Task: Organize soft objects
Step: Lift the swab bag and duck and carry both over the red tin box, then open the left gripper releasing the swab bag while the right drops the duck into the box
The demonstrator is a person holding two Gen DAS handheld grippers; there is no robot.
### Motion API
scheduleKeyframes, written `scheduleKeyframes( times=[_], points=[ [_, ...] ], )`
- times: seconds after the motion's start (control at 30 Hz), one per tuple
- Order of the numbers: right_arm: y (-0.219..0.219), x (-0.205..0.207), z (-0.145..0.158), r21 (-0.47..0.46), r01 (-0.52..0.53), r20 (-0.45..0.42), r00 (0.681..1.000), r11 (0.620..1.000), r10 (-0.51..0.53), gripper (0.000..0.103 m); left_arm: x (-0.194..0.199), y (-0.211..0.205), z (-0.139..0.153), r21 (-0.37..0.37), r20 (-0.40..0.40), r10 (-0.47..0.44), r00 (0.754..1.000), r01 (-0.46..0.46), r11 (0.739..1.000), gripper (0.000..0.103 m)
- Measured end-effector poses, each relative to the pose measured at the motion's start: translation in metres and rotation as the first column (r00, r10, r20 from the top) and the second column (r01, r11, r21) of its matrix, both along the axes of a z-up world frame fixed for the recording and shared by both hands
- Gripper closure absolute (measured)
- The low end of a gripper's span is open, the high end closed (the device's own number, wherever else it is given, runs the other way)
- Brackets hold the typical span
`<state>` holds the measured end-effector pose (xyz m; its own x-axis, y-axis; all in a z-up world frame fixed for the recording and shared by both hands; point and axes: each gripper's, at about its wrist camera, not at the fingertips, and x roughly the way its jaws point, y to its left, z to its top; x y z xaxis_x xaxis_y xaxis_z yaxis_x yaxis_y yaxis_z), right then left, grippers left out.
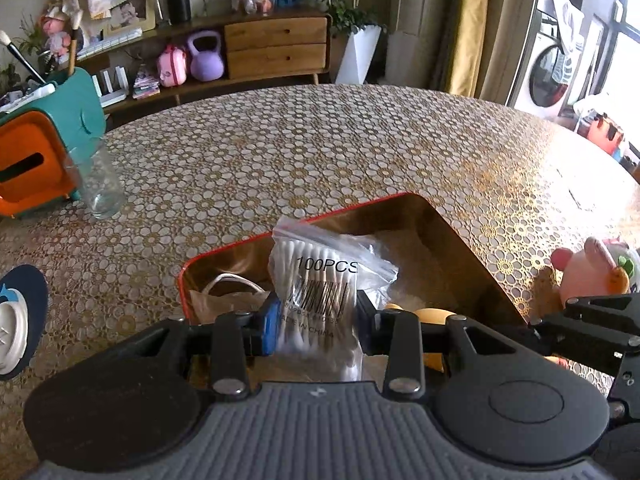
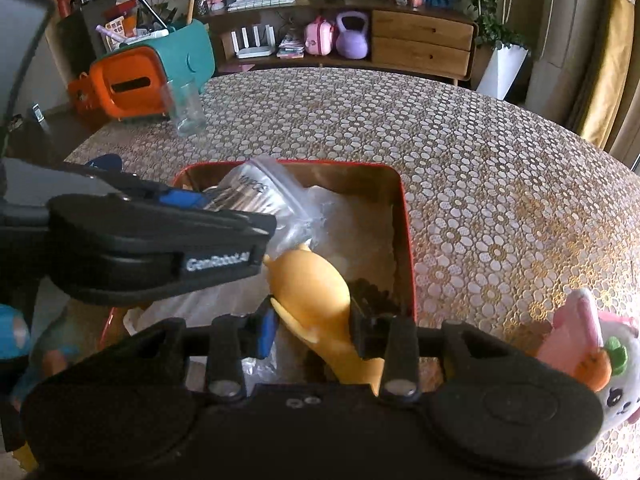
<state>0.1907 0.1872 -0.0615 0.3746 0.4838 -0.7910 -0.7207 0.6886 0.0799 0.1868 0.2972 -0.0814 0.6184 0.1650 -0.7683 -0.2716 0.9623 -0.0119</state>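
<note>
Left gripper [image 1: 316,320] jaws pinching crinkly clear zip bag of cotton swabs [image 1: 320,280], long axis upright, hanging just above red-rimmed tin [image 1: 472,240], toward tin's 10 o'clock corner. Right gripper [image 2: 312,328] jaws closing on smooth rubbery yellow toy [image 2: 312,284], body pointing 11 o'clock, over tin's near half. Both loads sitting directly above tin; release likely needing short drop only. Plush pink toy [image 2: 592,344] waiting on lace-patterned counter [image 2: 480,160] at 3 o'clock, nearer right gripper.

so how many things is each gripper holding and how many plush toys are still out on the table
Left gripper: 1, the bag of cotton swabs
Right gripper: 1, the yellow soft toy
Plush toys on the table: 1 in view, the pink plush
Total: 3
</note>
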Motion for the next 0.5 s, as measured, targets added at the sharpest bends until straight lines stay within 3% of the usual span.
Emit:
scheduleKeyframes(
  times=[0.1,0.27,0.33,0.4,0.5],
  points=[
    [-0.002,0.0,0.001,0.005,-0.008,-0.015,1.0,1.0,0.009,0.063,0.001,-0.003,-0.003,0.01,-0.01,-0.017,1.0,0.017,1.0,0.066],
    [-0.005,-0.005,0.005,0.02,-0.038,-0.015,0.999,0.999,0.038,0.05,0.0,-0.005,-0.004,0.01,-0.016,-0.013,1.0,0.013,1.0,0.065],
    [-0.006,-0.007,0.008,0.028,-0.04,-0.011,0.999,0.999,0.04,0.047,-0.003,-0.006,-0.001,0.015,-0.013,-0.011,1.0,0.012,1.0,0.059],
    [-0.009,-0.009,0.01,0.038,-0.039,-0.011,0.999,0.999,0.039,0.044,-0.006,-0.007,0.003,0.024,-0.002,-0.008,1.0,0.008,1.0,0.045],
    [-0.011,-0.013,0.015,0.05,-0.034,-0.001,0.999,0.998,0.035,0.04,-0.012,-0.011,0.009,0.043,0.015,-0.012,1.0,0.012,0.999,0.042]
  ],
)
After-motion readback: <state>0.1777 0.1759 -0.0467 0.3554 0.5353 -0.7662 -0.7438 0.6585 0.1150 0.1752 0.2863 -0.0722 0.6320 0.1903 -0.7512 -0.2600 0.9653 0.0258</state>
